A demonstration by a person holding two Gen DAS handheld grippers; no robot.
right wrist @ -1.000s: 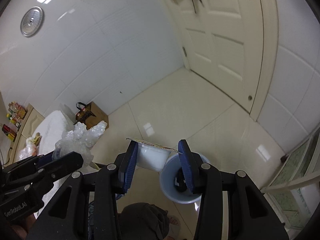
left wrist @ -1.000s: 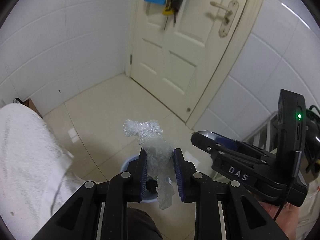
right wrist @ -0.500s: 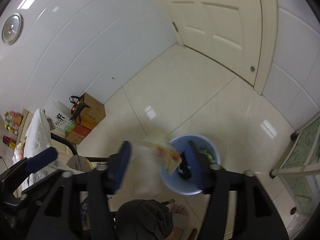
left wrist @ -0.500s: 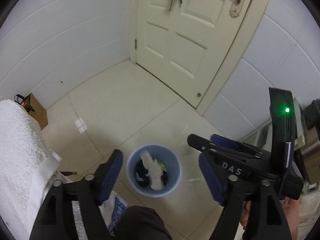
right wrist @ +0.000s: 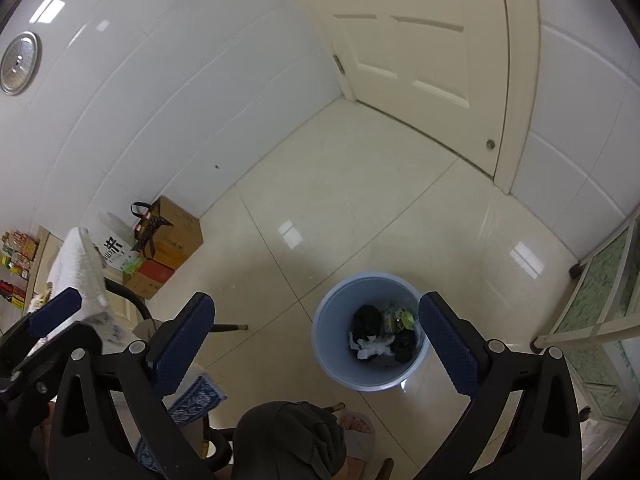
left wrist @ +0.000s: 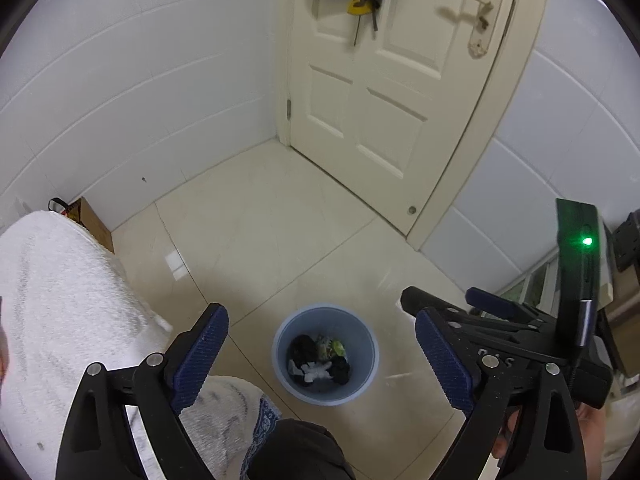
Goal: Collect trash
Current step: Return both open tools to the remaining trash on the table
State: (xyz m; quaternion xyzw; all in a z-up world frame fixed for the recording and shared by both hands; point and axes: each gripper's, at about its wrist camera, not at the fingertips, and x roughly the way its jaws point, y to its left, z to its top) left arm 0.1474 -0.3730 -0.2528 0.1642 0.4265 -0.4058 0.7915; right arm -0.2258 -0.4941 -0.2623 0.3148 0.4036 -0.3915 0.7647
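Both loads gone since a second ago: left gripper [left wrist: 320,354] and right gripper [right wrist: 316,342] jaws opening, nothing between them. Trash [right wrist: 382,336] lies in blue bin [right wrist: 326,322] below. Drop step done; next, fetch remaining litter.

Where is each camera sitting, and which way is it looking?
Left wrist: sits on the left gripper, looking down at the blue bin by the door; the right gripper and a hand show.
Right wrist: sits on the right gripper, looking down at the bin; a knee and slippered foot show.
Both share the bin and door; both grippers' jaws are opening, empty.
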